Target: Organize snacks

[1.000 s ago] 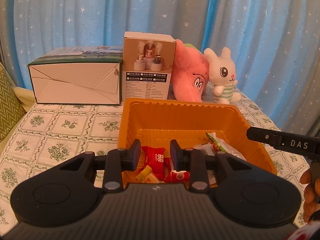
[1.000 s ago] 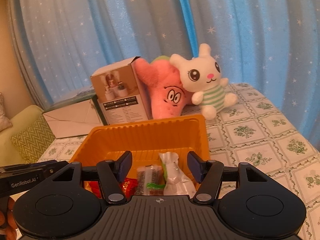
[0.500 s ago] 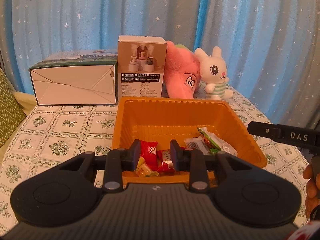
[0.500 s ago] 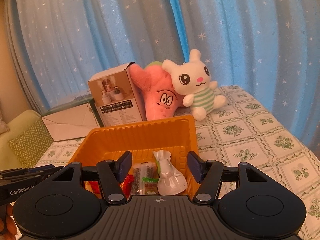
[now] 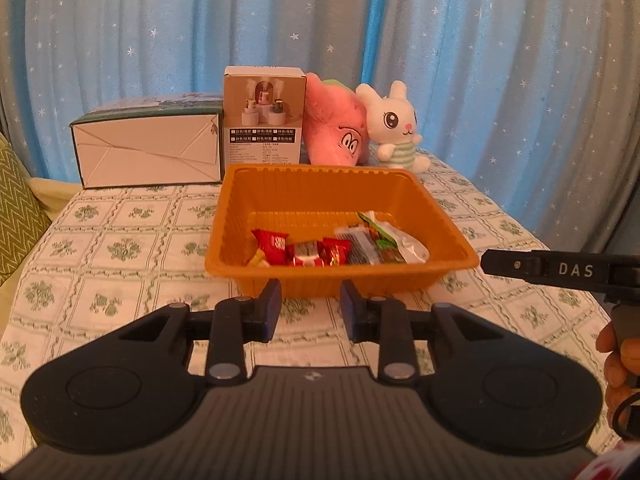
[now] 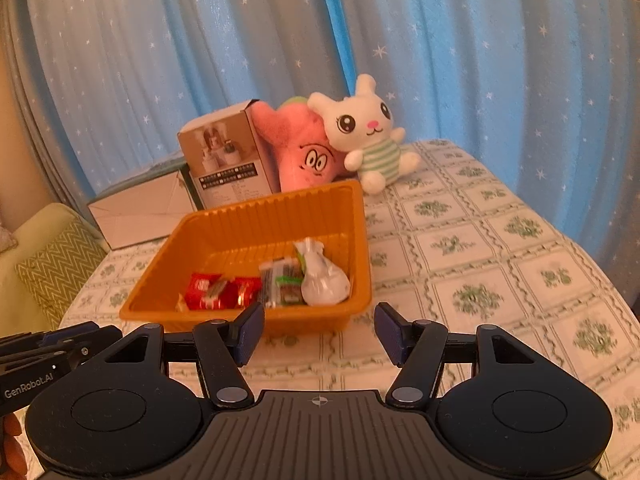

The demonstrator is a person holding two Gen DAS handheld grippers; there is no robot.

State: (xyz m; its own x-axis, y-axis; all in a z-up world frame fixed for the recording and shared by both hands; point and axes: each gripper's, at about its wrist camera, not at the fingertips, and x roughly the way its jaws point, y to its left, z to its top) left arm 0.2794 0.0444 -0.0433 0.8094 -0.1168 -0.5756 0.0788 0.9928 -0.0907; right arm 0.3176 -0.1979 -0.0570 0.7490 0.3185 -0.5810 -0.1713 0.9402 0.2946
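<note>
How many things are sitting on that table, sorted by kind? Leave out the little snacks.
Plush toys: 2, a pink plush and a white bunny
Cardboard boxes: 2, a flat white box and a tall brown box
Orange trays: 1
Total: 5

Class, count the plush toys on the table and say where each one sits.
2. The pink plush leans behind the orange tray, beside the upright box. The white bunny sits at its other side, nearer the curtain. None seem hidden.
</note>
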